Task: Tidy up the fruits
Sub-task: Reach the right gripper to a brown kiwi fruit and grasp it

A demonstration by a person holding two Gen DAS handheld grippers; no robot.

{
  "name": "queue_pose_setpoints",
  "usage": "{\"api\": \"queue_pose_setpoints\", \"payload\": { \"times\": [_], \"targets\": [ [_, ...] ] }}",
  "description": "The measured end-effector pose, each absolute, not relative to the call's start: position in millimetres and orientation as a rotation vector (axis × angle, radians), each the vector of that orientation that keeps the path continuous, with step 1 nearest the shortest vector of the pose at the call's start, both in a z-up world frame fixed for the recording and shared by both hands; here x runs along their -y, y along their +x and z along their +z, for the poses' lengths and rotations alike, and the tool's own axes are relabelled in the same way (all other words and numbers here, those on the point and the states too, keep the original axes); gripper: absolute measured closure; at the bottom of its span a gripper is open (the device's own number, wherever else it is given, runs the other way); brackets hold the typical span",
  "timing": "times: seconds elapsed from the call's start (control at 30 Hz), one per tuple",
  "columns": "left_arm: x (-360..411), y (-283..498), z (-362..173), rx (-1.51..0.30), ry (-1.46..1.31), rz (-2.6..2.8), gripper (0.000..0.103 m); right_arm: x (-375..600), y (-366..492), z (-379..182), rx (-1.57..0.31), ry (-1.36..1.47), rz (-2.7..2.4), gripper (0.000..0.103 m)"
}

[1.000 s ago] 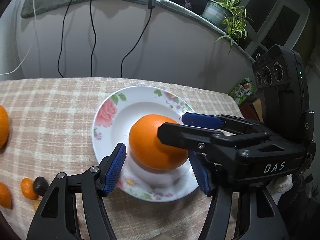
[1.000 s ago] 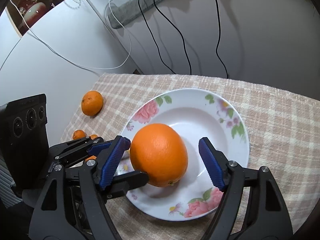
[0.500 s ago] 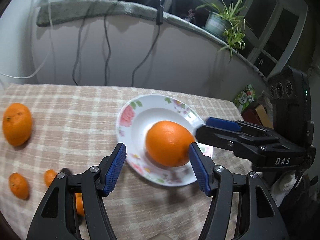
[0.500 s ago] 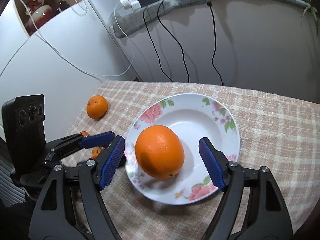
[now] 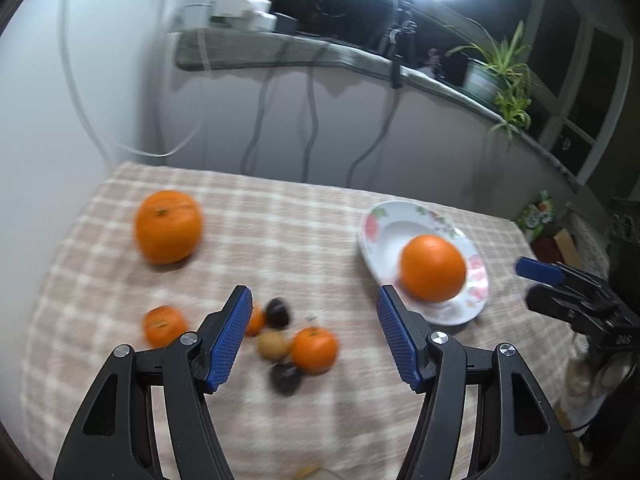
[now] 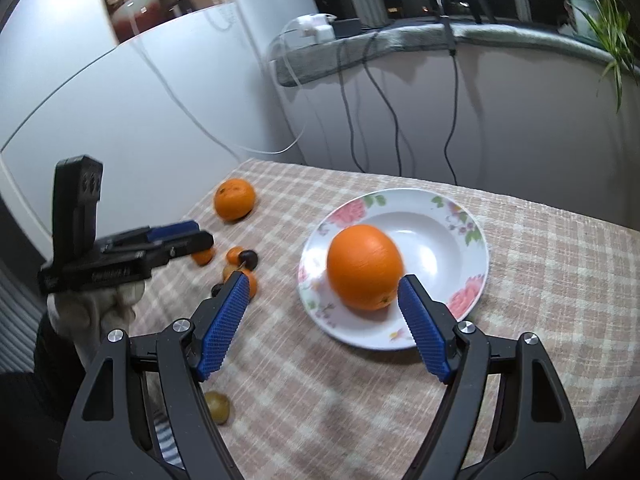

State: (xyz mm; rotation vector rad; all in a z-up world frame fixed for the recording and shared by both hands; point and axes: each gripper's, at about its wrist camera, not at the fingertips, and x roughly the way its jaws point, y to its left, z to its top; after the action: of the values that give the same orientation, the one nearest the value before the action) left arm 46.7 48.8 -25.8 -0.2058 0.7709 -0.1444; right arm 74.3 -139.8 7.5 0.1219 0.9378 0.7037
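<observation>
A large orange [image 5: 433, 267] [image 6: 365, 266] lies on the white floral plate [image 5: 384, 232] [image 6: 448, 240]. A second large orange [image 5: 168, 226] [image 6: 234, 199] sits on the checked cloth at the far left. A cluster of small oranges [image 5: 314, 350], dark plums [image 5: 278, 313] and a tan fruit [image 5: 273, 345] lies in the middle left. My left gripper [image 5: 314, 336] is open and empty above this cluster. My right gripper [image 6: 322, 326] is open and empty, just in front of the plate.
A small greenish fruit [image 6: 218, 407] lies near the front edge in the right wrist view. Cables hang down the wall behind the table. A ledge with a potted plant [image 5: 496, 76] runs along the back. The cloth's left edge borders a white wall.
Both grippers have pulled back from the plate and the orange. My left gripper has swung left over the small-fruit cluster. The orange stays on the plate.
</observation>
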Motion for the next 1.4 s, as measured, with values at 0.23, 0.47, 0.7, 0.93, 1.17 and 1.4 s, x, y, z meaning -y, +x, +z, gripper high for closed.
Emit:
{"api": "queue_pose_setpoints", "payload": {
  "times": [0.23,0.47,0.7,0.93,1.17,1.4],
  "targets": [
    [-63.6,16.5,-39.6,-0.805,-0.236,-0.115,0.04,119.2,40.7,11.0,-0.922,0.035,0.755,0.024],
    [-57.1,-15.9,-50.4,-0.849,-0.232,-0.135,0.043,91.0,5.5,-0.4,-0.945,-0.083,0.825,0.024],
    [-43.9,-37.9,-68.1,-0.917,-0.224,-0.178,0.058,71.7,-21.6,-20.1,-1.001,-0.134,0.898,0.024],
    [-31.5,-47.0,-76.3,-0.942,-0.192,-0.197,0.064,56.7,-34.4,-32.9,-1.046,-0.173,0.948,0.04],
    [-27.7,-44.9,-82.8,-0.955,-0.183,-0.202,0.065,53.8,-33.0,-43.1,-1.087,-0.175,0.946,0.05],
    [-27.5,-41.0,-87.5,-0.964,-0.18,-0.195,0.072,50.8,-31.8,-48.1,-1.104,-0.183,0.96,0.056]
  ]
}}
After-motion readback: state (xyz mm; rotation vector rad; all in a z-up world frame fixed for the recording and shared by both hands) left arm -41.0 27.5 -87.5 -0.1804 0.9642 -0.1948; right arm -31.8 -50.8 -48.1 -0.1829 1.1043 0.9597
